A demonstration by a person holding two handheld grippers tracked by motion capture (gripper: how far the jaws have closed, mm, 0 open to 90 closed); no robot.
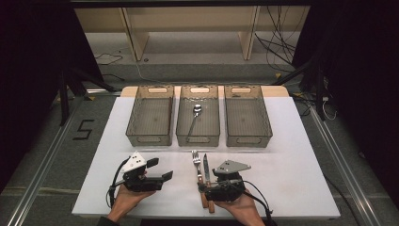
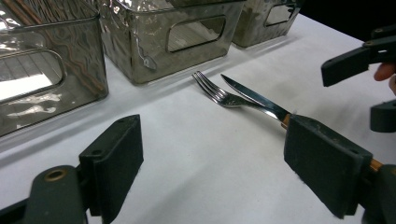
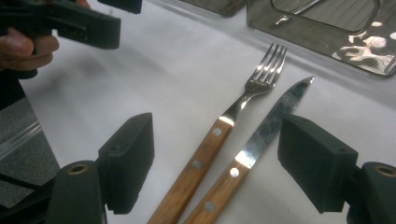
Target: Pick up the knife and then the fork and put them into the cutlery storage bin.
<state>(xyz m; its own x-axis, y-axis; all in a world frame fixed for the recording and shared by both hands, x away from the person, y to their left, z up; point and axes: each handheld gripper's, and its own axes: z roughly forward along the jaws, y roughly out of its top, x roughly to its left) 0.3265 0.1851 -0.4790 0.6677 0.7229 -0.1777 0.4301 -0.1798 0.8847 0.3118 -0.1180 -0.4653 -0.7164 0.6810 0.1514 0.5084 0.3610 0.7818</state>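
The fork (image 3: pixel 243 121) and knife (image 3: pixel 261 140) lie side by side on the white counter (image 1: pixel 291 155), wooden handles toward the person, tines and blade tip pointing at the 3 bins. The right tool (image 3: pixel 215 163) is nearer: its jaws stand apart and empty, straddling both handles along their long axis. The left tool (image 2: pixel 229 158), likewise apart and empty, sits off to the side.

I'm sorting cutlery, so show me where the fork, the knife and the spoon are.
fork (image 3: pixel 210 140), right gripper view, on its wooden handle.
knife (image 3: pixel 271 126), right gripper view, on its blade.
spoon (image 1: pixel 197 110), high view, on its bowl, in the middle bin.
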